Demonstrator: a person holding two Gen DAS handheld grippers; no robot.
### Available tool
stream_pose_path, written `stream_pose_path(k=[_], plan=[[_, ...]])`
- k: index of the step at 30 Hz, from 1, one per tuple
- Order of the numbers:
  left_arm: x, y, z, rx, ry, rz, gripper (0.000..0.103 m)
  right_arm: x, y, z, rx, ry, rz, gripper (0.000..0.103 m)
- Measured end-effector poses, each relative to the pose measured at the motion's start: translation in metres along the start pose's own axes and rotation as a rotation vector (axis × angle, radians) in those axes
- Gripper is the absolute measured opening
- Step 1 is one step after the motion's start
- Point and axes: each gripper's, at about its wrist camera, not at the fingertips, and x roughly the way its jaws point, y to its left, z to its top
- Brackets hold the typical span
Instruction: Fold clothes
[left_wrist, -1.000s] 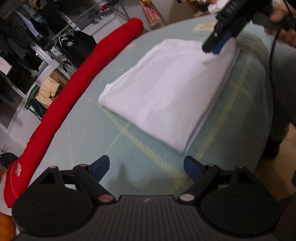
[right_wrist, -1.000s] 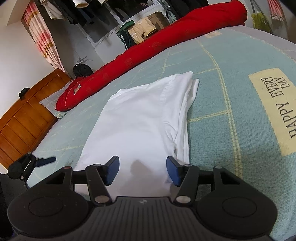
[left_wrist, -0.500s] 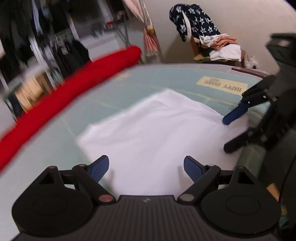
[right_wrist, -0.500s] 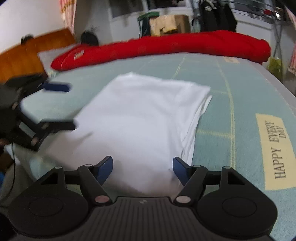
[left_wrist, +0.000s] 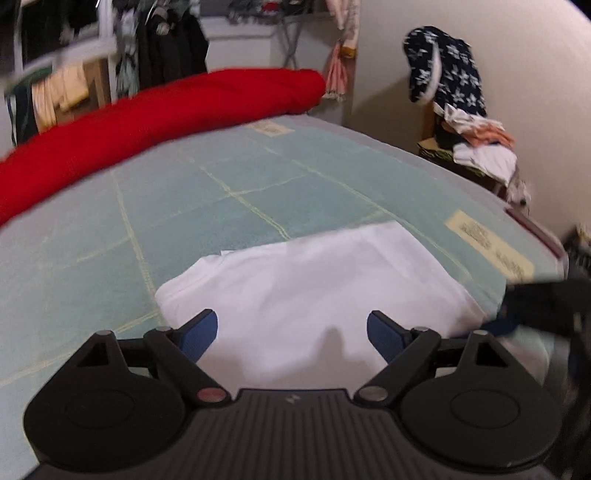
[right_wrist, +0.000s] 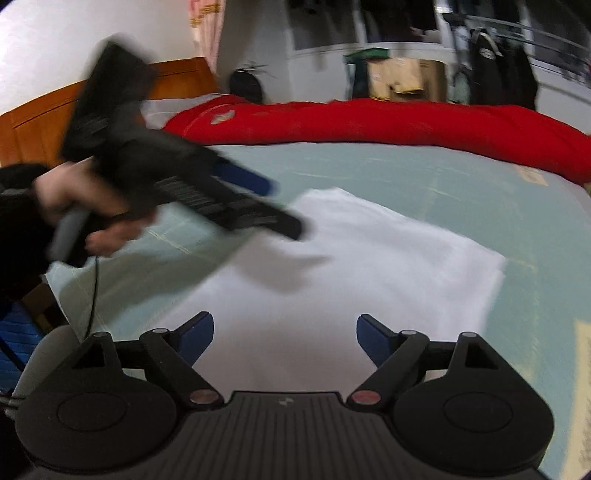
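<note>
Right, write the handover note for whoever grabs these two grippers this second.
Left gripper: open, holding nothing, low over the near edge of the white garment.
Right gripper: open, empty, over the same garment from its own side.
The garment lies flat on the green bedspread, already folded into a rough rectangle with layered edges. The red bolster lies along the far edge of the bed, clear of the garment.
Done: the earlier folds.
Left: probably one more fold in half, then smooth it. Both views are motion-blurred, so check the edges before pinching.
</note>
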Motion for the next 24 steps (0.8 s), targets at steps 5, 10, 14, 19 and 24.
stream_pose_path(k=[5,10,14,19,24], plan=[[0.039,0.019,-0.016,-0.065,0.059,0.009,0.090,0.023,-0.006,-0.008,0.042,0.038,-0.015,0.093],[0.027,0.014,-0.002,-0.032,0.014,-0.019,0.089,0.006,-0.014,-0.014,0.084,0.003,-0.023,0.093],[0.044,0.005,0.015,-0.016,0.011,-0.041,0.089,-0.007,-0.029,-0.005,0.119,-0.053,-0.097,0.094],[0.072,0.008,0.019,-0.083,0.044,-0.044,0.091,-0.002,-0.049,-0.017,0.197,-0.013,-0.141,0.095],[0.053,-0.012,0.034,-0.068,-0.012,-0.081,0.089,-0.017,-0.049,-0.026,0.211,-0.044,-0.131,0.095]])
